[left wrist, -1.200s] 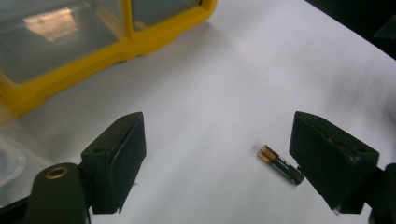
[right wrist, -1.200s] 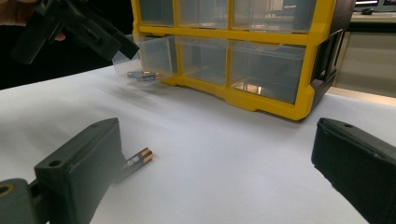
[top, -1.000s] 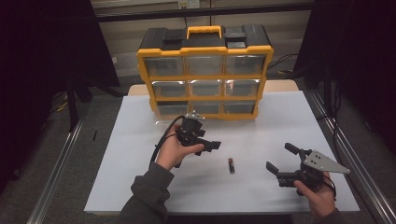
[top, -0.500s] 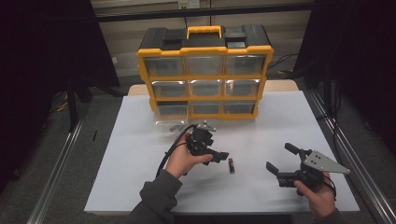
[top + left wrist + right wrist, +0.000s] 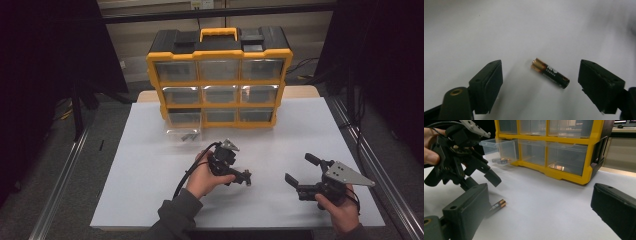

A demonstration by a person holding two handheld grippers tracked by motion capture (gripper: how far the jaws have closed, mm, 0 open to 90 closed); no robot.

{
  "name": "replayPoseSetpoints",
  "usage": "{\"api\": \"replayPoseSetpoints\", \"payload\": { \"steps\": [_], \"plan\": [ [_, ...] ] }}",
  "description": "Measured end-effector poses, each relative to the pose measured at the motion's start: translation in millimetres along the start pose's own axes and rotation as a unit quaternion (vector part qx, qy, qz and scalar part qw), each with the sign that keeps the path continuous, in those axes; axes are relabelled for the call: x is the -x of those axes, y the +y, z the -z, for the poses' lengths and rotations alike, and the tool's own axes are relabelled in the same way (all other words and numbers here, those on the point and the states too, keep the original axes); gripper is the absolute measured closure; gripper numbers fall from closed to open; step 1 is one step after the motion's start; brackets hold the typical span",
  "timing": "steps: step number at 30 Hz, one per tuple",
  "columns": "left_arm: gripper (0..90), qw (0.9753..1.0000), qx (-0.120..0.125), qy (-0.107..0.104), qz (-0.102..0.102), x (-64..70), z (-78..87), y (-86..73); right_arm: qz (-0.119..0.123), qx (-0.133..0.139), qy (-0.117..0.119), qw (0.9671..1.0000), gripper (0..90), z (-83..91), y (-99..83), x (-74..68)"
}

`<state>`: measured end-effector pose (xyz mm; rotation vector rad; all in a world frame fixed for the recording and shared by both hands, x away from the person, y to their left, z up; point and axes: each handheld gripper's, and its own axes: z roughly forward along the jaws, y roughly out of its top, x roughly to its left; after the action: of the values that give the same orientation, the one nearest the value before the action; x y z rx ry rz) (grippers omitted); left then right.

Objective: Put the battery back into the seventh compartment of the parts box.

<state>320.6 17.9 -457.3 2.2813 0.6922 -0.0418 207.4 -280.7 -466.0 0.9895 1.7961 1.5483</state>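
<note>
A black and copper battery (image 5: 550, 73) lies alone on the white table (image 5: 145, 190). My left gripper (image 5: 540, 68) hangs over it, open, with one jaw on each side of the battery and neither touching it. In the high view the left gripper (image 5: 239, 176) is at the table's middle front, tipped downward in the person's hand. My right gripper (image 5: 300, 169) rests open at the front right, holding nothing. The right gripper view has its own jaws (image 5: 541, 202) wide apart, with the battery (image 5: 497, 206) and the left gripper (image 5: 461, 157) to the left.
A yellow and black drawer organizer (image 5: 220, 80) stands at the back of the table. Its bottom-left clear drawer (image 5: 184, 125) is pulled out and holds a few small batteries (image 5: 501, 160). Metal rails run along both sides of the table.
The left gripper has moved right and down, from left of the battery to directly over it, with jaws straddling it. The right gripper has stayed still.
</note>
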Motion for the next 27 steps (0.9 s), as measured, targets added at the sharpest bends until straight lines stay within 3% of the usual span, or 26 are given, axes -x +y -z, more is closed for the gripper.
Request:
{"api": "replayPoseSetpoints", "payload": {
  "steps": [4, 8, 12, 14, 16, 20, 21, 22, 23, 25, 27],
  "plan": [
    [29.6, 0.9999, 0.013, -0.004, -0.001, 4.9, -5.8, -1.5, 0.000, 0.000, 0.000, 1.0000, 1.8, 0.0, 0.1, 0.2],
    [37.0, 0.9999, 0.014, 0.006, 0.002, 8.7, -9.3, -3.4, 0.000, 0.001, 0.000, 1.0000, 1.8, 0.1, 0.2, 0.0],
    [40.5, 0.9997, 0.008, 0.022, 0.006, 12.8, -12.4, -3.4, 0.000, 0.002, 0.003, 1.0000, 1.9, 0.2, 0.2, -0.1],
    [44.4, 0.9997, -0.001, 0.024, 0.006, 14.3, -13.9, -3.7, 0.000, 0.002, 0.001, 1.0000, 1.8, 0.1, 0.3, -0.1],
    [45.3, 0.9996, 0.010, 0.020, 0.015, 16.6, -17.9, -5.6, 0.001, 0.001, 0.002, 1.0000, 1.8, 0.5, 0.4, 0.1],
    [48.5, 0.9995, 0.005, 0.026, 0.019, 18.6, -22.2, -7.9, 0.001, 0.001, 0.002, 1.0000, 1.8, 0.5, 0.5, 0.0],
    [51.0, 0.9994, 0.002, 0.030, 0.014, 18.3, -21.4, -8.3, 0.001, 0.002, 0.003, 1.0000, 1.8, 0.6, 0.5, 0.0],
    [54.1, 0.9992, -0.011, 0.038, -0.005, 16.7, -19.6, -8.2, 0.001, 0.003, 0.003, 1.0000, 1.8, 0.3, 0.6, -0.2],
    [56.3, 0.9991, -0.002, 0.041, 0.005, 18.1, -20.6, -8.9, 0.001, 0.003, 0.003, 1.0000, 1.9, 0.4, 0.6, -0.2],
    [61.6, 0.9992, 0.000, 0.041, 0.002, 17.5, -20.3, -10.4, 0.002, 0.003, 0.003, 1.0000, 1.8, 0.4, 0.6, -0.1],
    [70.8, 0.9983, 0.001, 0.058, 0.000, 17.0, -19.4, -11.4, 0.001, 0.003, 0.001, 1.0000, 1.8, 0.4, 0.6, -0.3]
  ]
}}
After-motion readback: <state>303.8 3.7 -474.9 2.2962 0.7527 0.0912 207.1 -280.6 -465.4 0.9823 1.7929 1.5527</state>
